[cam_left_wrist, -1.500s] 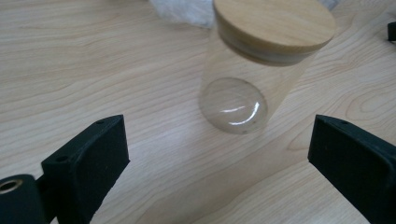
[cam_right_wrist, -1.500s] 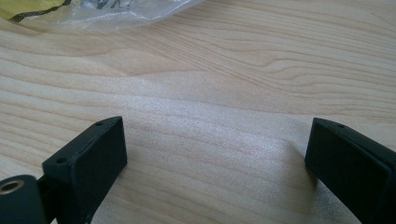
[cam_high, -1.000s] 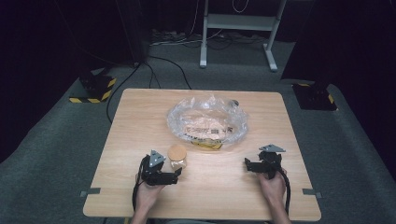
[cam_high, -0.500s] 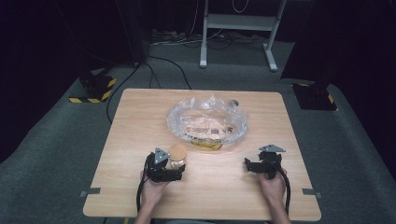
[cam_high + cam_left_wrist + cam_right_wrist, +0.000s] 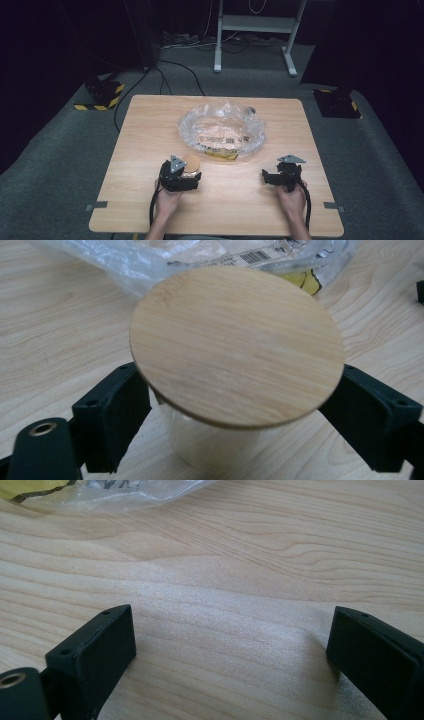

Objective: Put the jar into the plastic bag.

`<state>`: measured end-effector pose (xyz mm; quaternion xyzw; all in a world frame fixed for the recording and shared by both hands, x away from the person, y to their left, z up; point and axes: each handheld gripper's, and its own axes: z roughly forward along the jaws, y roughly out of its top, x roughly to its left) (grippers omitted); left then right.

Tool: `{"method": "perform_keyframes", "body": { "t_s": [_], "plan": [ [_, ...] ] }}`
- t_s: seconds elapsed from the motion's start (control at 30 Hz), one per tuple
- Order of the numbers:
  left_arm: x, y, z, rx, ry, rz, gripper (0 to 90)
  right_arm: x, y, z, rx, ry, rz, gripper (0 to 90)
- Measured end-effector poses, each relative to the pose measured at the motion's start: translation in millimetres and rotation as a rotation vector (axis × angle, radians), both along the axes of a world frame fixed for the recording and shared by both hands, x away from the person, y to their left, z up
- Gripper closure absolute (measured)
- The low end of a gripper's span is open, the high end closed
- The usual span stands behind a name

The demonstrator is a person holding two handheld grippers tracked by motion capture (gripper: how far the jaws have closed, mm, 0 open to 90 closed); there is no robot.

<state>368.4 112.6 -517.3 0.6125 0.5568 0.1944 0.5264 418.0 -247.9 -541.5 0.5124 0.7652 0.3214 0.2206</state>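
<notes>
Left gripper [image 5: 235,440] jaws just closed around wood-lidded jar [image 5: 235,345], lower centre; contact seemingly made; right gripper [image 5: 230,655] apart, empty.

Pretty dark room overall, light falls mostly on the light wooden table [image 5: 150,150]. Grey carpet floor [image 5: 60,165] all around it. Behind the table there's a white metal stand [image 5: 252,37] with black cables [image 5: 165,75] running across the floor, plus yellow-and-black striped blocks [image 5: 100,97] on the left and another at the right [image 5: 337,105].
</notes>
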Motion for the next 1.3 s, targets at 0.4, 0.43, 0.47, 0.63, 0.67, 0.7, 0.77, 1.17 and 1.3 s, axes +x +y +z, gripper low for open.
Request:
{"method": "perform_keyframes", "body": {
  "t_s": [0.4,0.43,0.47,0.63,0.67,0.7,0.77,1.17,1.3],
  "plan": [
    [3.1,-2.3,0.8,0.029,-0.027,0.018,24.3,0.0,0.0,0.0,0.0,0.0,0.0,5.4],
    [3.1,-2.3,0.8,0.029,-0.027,0.018,24.5,0.0,0.0,0.0,0.0,0.0,0.0,5.4],
    [3.1,-2.3,1.0,0.035,-0.027,0.016,24.5,0.0,0.0,0.0,0.0,0.0,0.0,5.4],
    [2.5,-3.4,1.1,0.05,-0.041,0.013,25.3,-0.1,0.0,0.0,0.0,0.0,-0.001,5.4],
    [2.5,-3.4,1.2,0.052,-0.042,0.013,25.4,-0.1,0.0,0.0,0.0,0.0,-0.001,5.4],
    [2.5,-3.6,1.6,0.055,-0.041,0.013,25.5,-0.1,0.0,0.0,0.0,0.0,-0.001,5.4],
    [2.5,-3.2,1.8,0.054,-0.04,0.012,25.6,-0.1,0.1,0.0,0.0,0.0,-0.001,5.4],
    [1.9,-0.9,11.3,0.024,-0.031,-0.012,25.7,-0.1,0.0,0.0,0.0,0.0,-0.001,5.4],
    [1.6,-0.2,19.0,0.012,-0.032,-0.02,25.7,-0.1,0.1,0.0,0.001,0.0,-0.002,5.4]
  ]
}}
